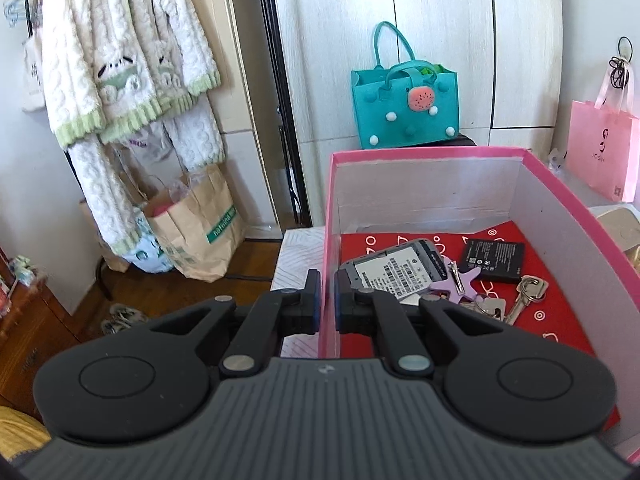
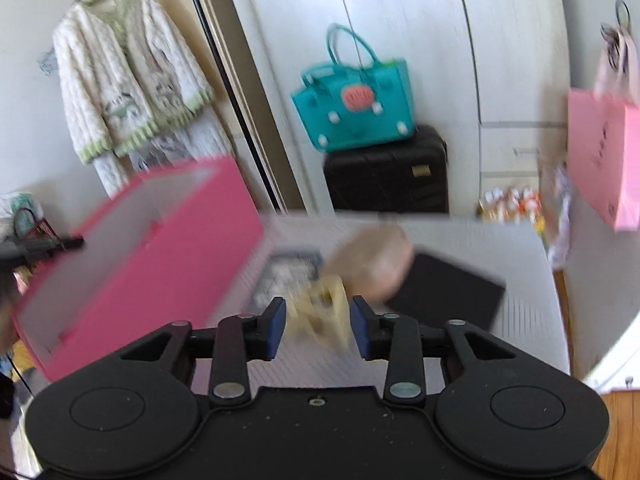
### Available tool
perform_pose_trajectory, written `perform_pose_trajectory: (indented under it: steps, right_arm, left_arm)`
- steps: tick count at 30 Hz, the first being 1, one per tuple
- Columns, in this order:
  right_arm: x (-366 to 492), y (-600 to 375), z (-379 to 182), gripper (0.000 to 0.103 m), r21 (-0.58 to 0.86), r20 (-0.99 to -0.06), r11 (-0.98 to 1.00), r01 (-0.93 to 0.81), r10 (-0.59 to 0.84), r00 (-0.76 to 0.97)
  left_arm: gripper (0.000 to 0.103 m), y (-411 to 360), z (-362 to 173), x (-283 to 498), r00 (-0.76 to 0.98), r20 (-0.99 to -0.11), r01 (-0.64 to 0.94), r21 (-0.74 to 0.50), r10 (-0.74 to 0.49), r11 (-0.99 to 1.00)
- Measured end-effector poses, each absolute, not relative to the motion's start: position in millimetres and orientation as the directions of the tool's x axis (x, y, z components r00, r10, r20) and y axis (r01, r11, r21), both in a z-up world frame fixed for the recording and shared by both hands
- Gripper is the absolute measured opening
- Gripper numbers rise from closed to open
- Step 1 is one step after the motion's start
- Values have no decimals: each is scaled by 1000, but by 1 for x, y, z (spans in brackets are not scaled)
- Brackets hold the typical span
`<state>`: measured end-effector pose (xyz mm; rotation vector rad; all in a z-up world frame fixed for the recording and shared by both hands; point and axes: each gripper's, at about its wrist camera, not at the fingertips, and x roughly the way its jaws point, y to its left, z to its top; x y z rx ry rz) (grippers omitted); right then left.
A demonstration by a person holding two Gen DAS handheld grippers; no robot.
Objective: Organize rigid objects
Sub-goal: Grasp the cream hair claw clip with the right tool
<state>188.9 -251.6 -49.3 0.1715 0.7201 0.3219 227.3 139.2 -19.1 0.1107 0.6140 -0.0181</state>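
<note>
White tabletop [image 2: 460,240]; left tongs [image 1: 327,296] astride box wall [image 1: 329,200].

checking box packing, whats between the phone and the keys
A purple star clip lies between the phone and the keys, in the left wrist view.

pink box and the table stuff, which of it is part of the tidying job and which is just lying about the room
Part of the job:
- pink box, left gripper clamped on its wall
- phone, battery, keys in it
- cream block between the right gripper fingers
- black slab

Lying about:
- teal bag
- pink bag
- cardigan
- suitcase
</note>
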Motion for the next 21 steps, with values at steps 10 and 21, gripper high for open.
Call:
perform_pose_trajectory:
  steps: [10, 21]
  right_arm:
    - [173, -220, -90, 61, 126, -538, 953, -274, 298, 788]
    - [203, -210, -88, 72, 72, -518, 975, -212, 218, 827]
  left_arm:
    - [6, 140, -20, 227, 812, -584, 58, 98, 11, 993]
    - [6, 155, -19, 240, 642, -765, 69, -2, -46, 998]
